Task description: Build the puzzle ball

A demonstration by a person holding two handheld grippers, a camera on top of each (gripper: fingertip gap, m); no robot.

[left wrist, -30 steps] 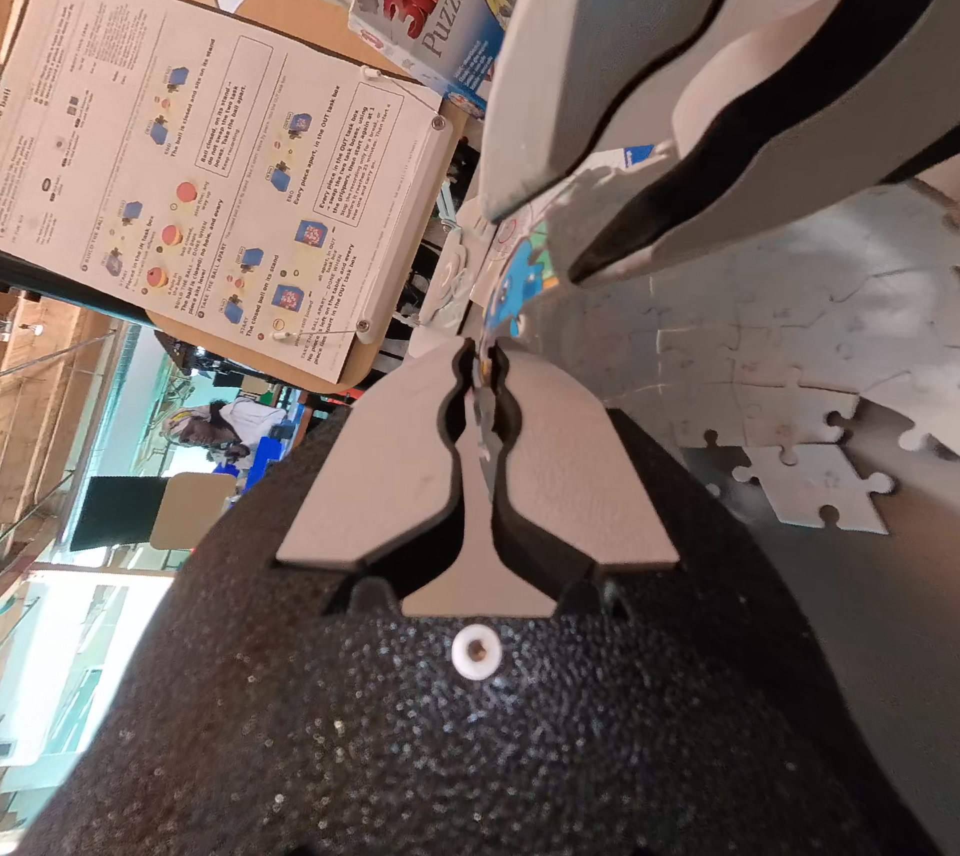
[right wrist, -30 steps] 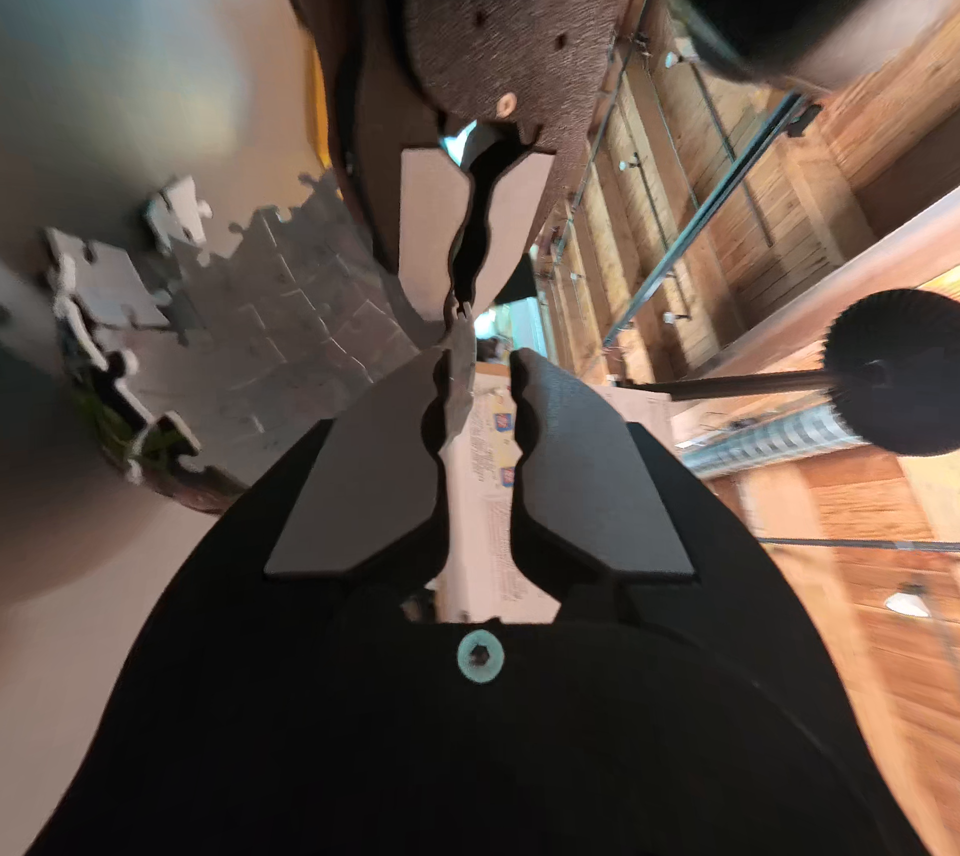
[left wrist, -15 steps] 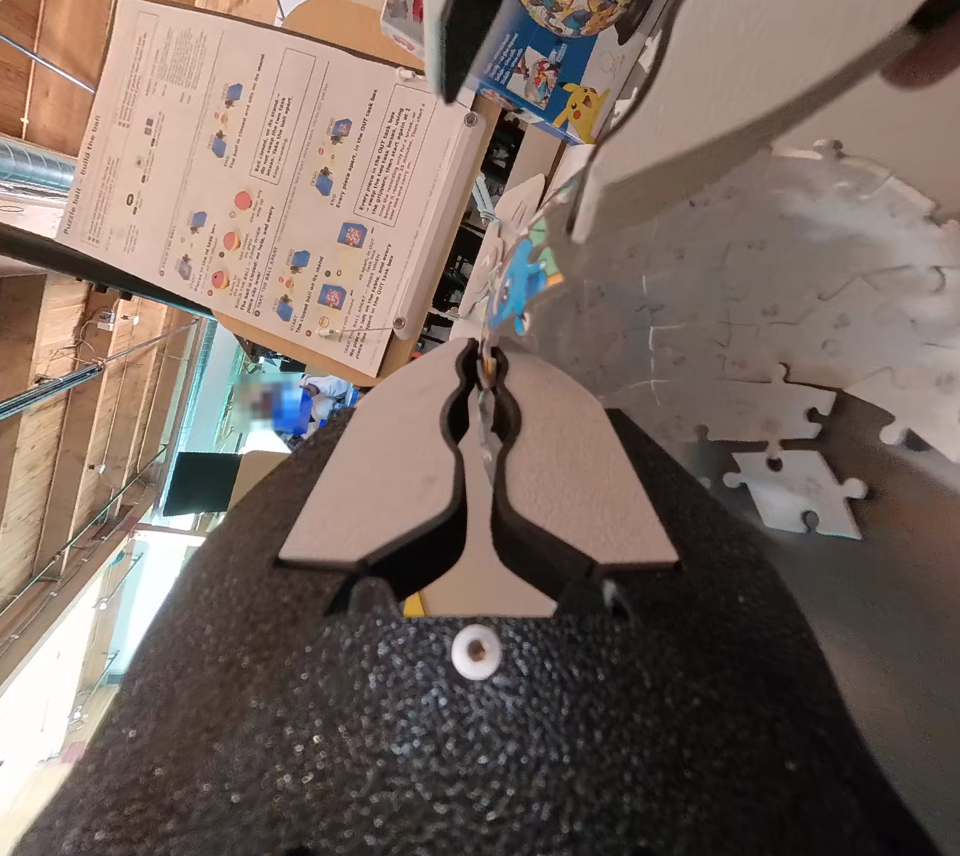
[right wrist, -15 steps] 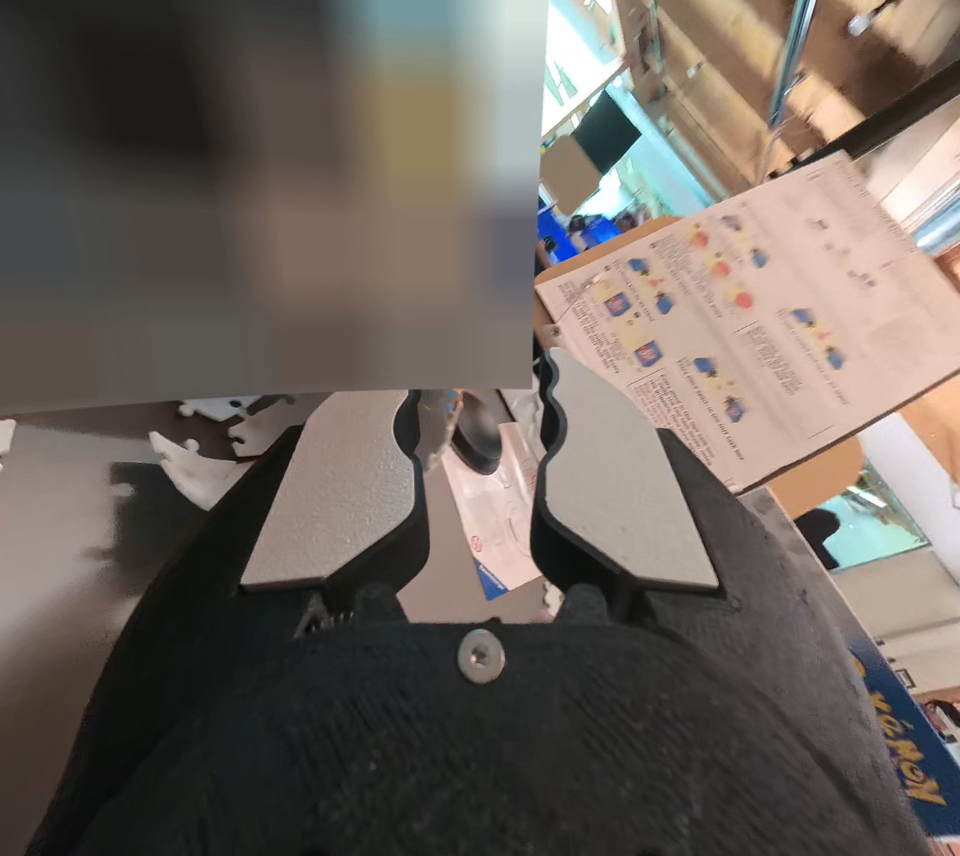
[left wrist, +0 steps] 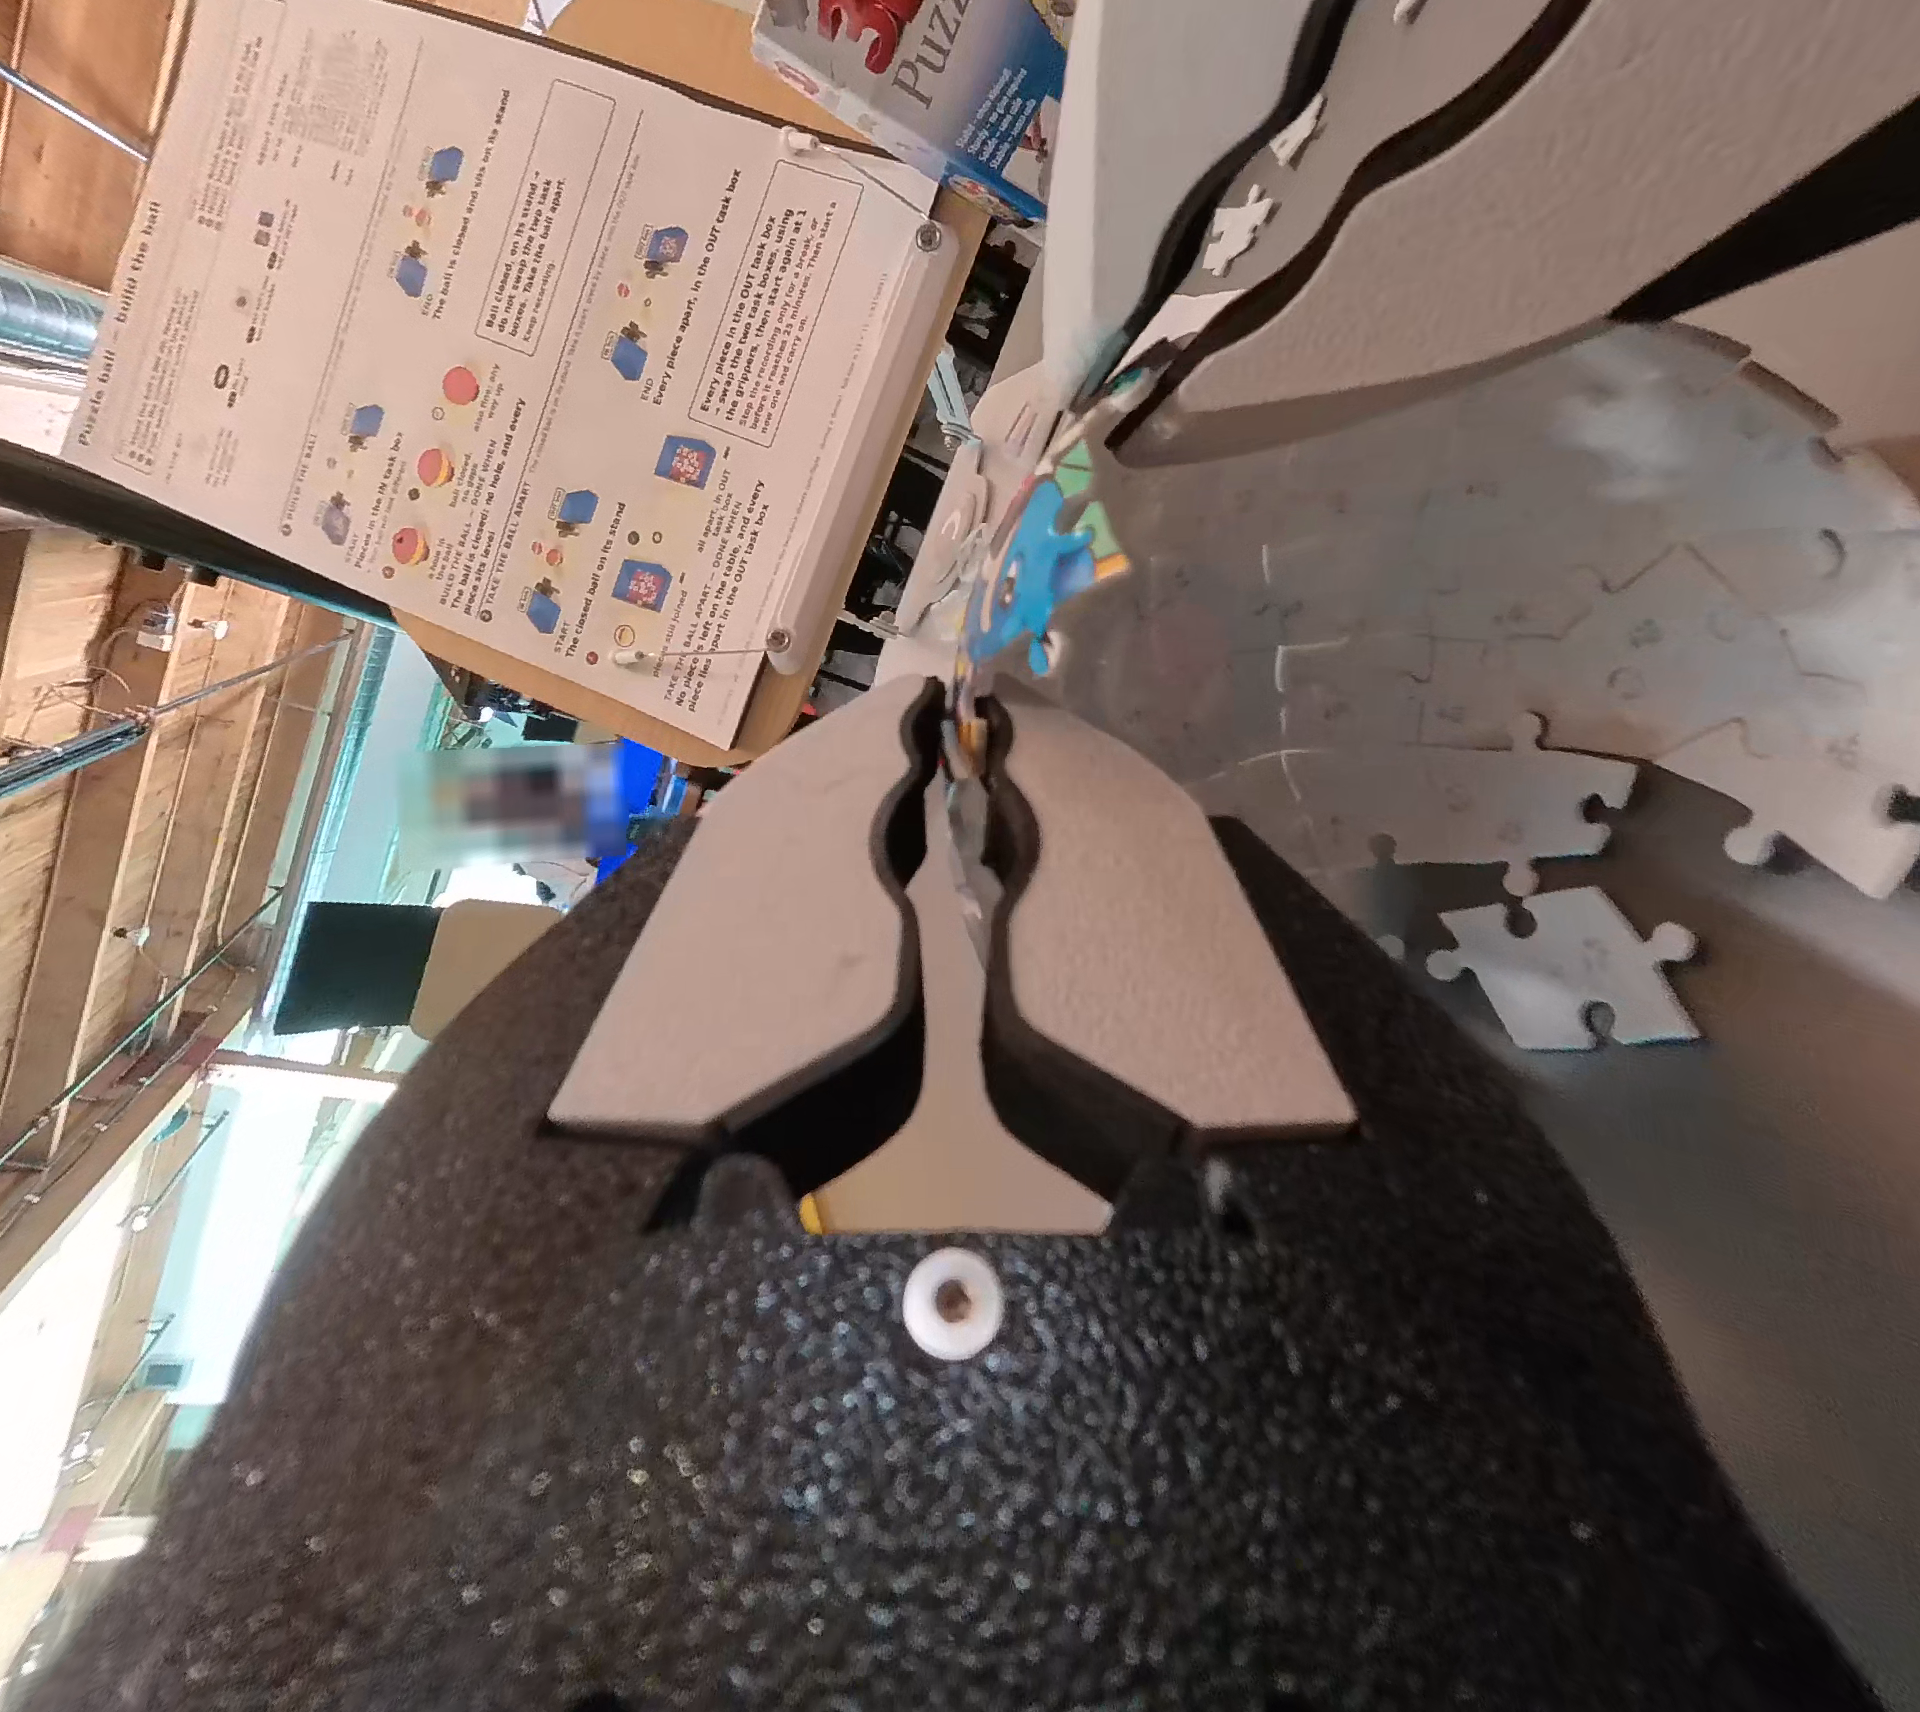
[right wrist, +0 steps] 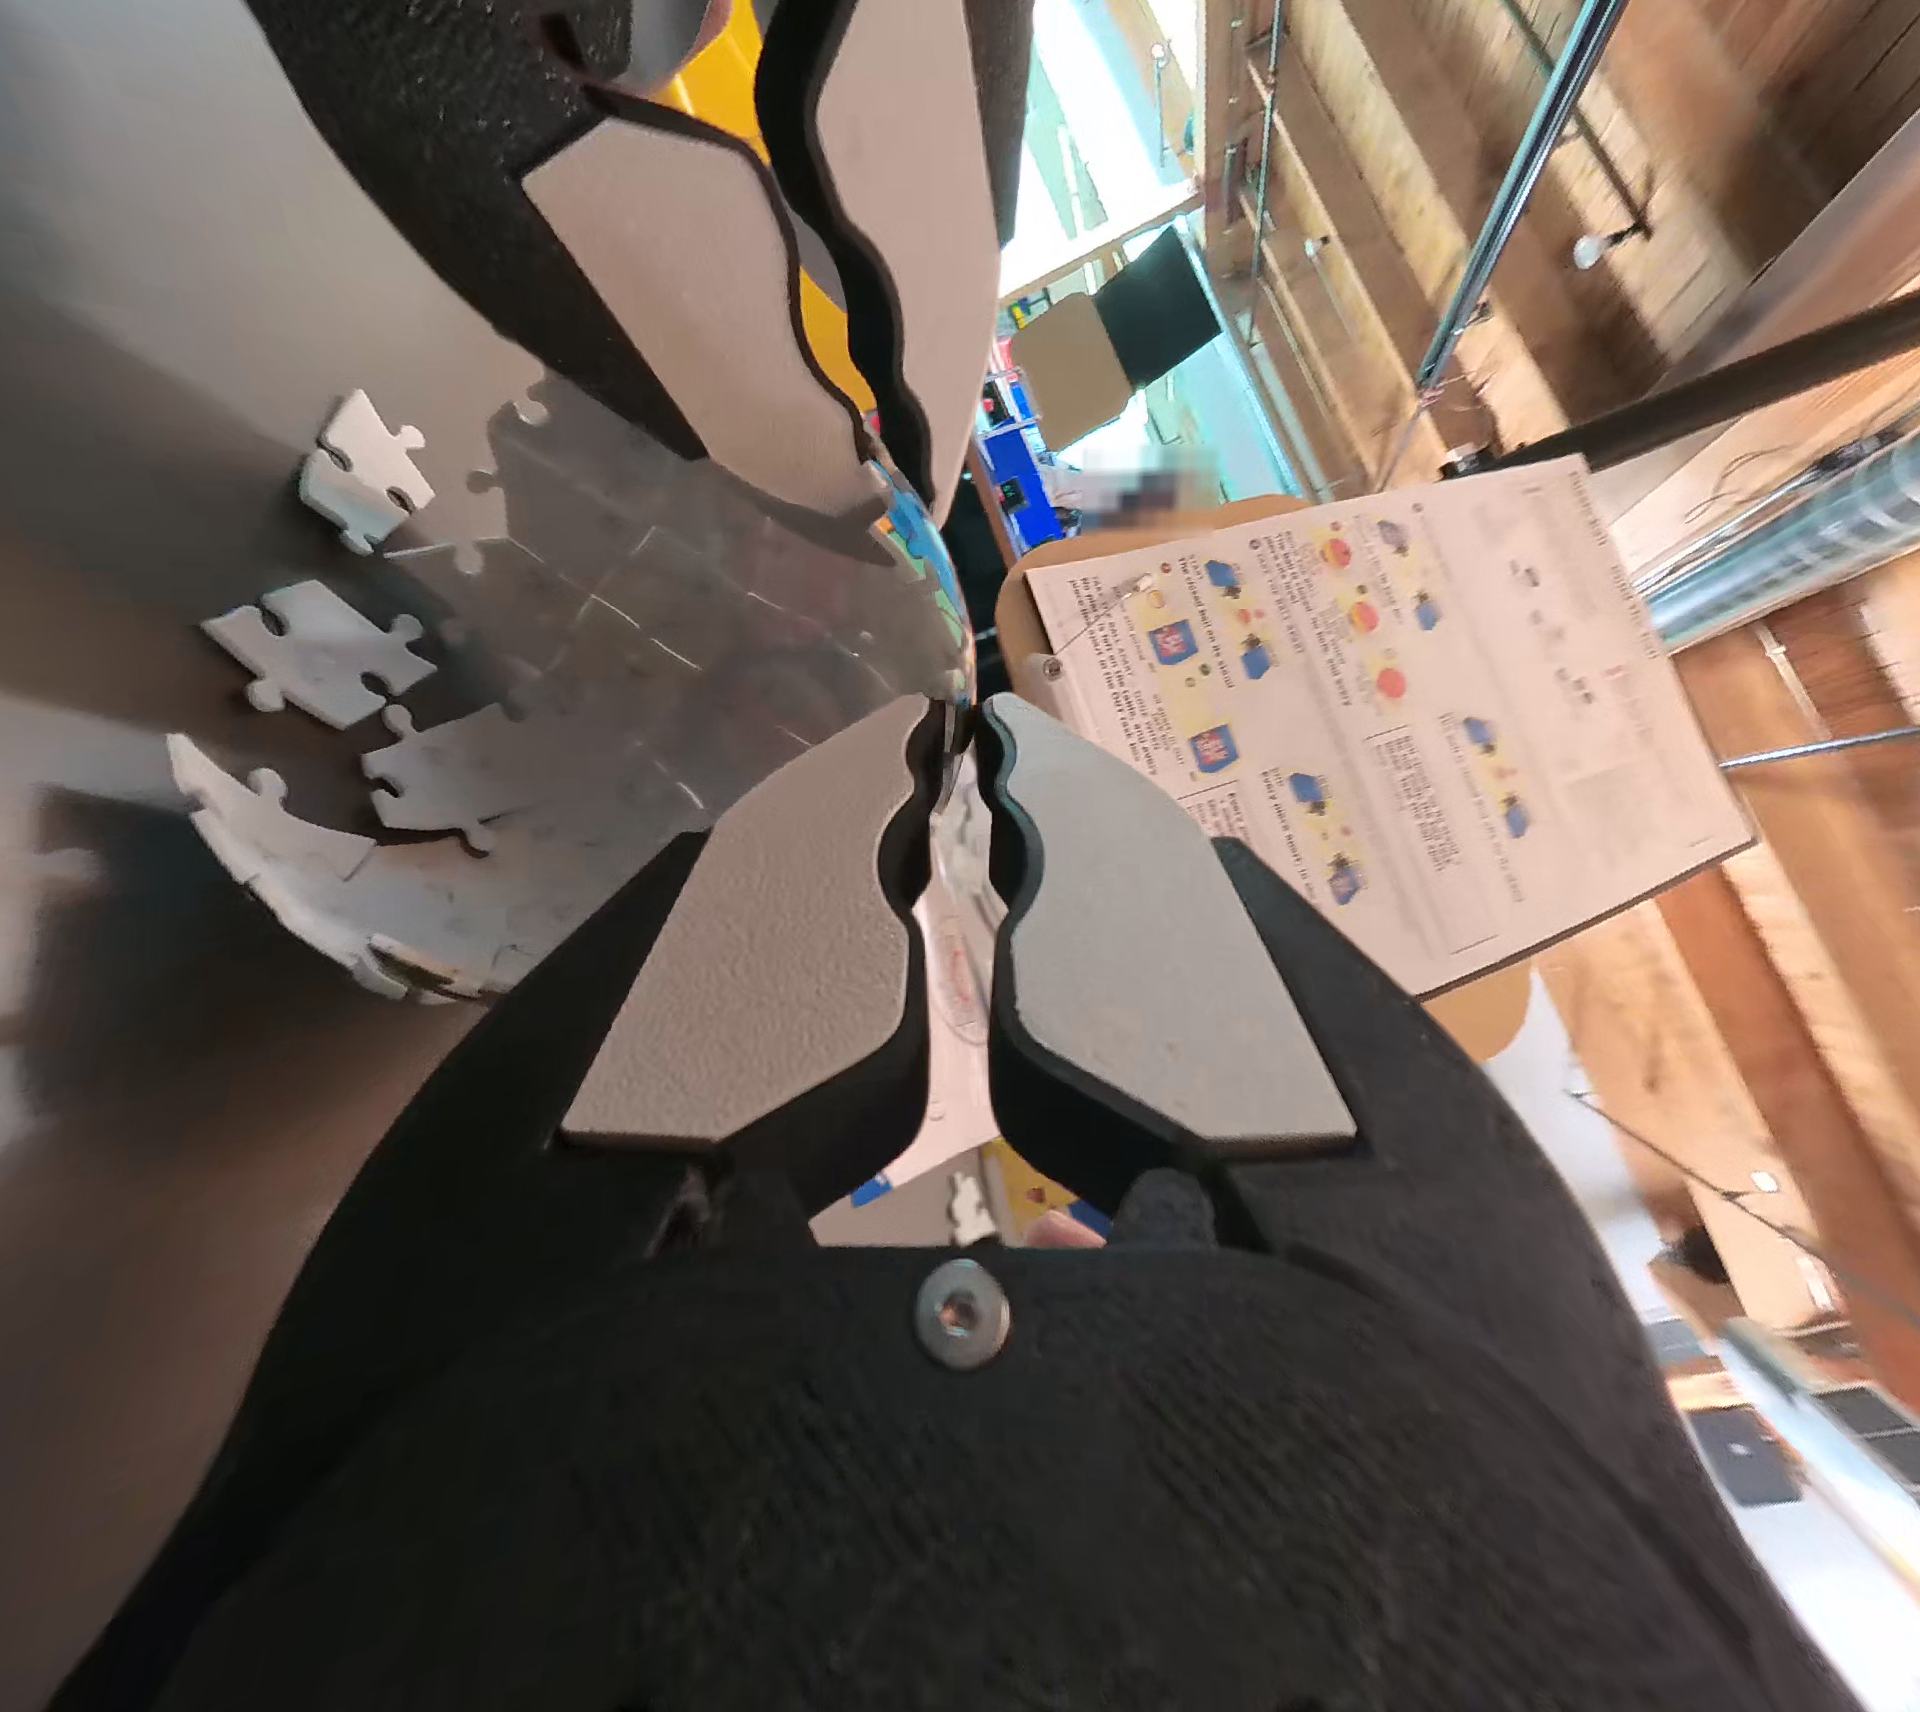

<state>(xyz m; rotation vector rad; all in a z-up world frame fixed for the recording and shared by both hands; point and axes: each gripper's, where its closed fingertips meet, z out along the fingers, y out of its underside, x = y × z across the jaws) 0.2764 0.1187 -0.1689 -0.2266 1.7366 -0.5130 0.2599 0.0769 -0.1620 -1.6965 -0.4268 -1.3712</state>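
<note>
The left claw (left wrist: 961,732) is pinched on the rim of the half-built puzzle ball (left wrist: 1455,582), a curved shell showing its pale inner side. The right claw (right wrist: 961,732) closes on the same rim from the opposite side. Loose pieces (right wrist: 322,649) lie on the grey table (right wrist: 156,208). Behind stand an instruction sheet (left wrist: 499,353) on a board and the puzzle box (left wrist: 914,21), under wooden ceiling beams (right wrist: 1714,52).
</note>
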